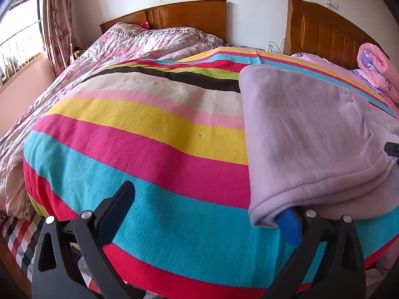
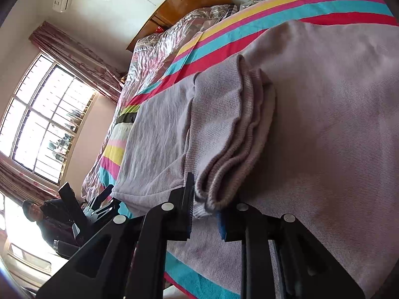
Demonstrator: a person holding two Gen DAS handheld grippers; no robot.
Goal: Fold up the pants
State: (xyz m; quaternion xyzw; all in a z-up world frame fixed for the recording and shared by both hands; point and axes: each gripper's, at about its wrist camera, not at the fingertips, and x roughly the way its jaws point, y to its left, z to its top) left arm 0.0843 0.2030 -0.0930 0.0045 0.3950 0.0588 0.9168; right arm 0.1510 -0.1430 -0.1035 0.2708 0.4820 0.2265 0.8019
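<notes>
The pants (image 1: 311, 134) run off the right edge of the left wrist view, so their far end is unseen. They cover the tip of the left hand-held gripper (image 1: 209, 214)'s blue-padded finger (image 1: 289, 226). In the right wrist view, the folded hem hides the right hand-held gripper (image 2: 207, 211)'s blue pad (image 2: 221, 224).

Pale lilac pants (image 1: 306, 134), plain. Blanket (image 1: 139, 134) striped turquoise, red, pink, yellow, cream, black, lime. Pink floral quilt (image 1: 139, 42). Brown wooden headboard (image 1: 189, 12). Black grippers, blue pads (image 1: 289, 226).
</notes>
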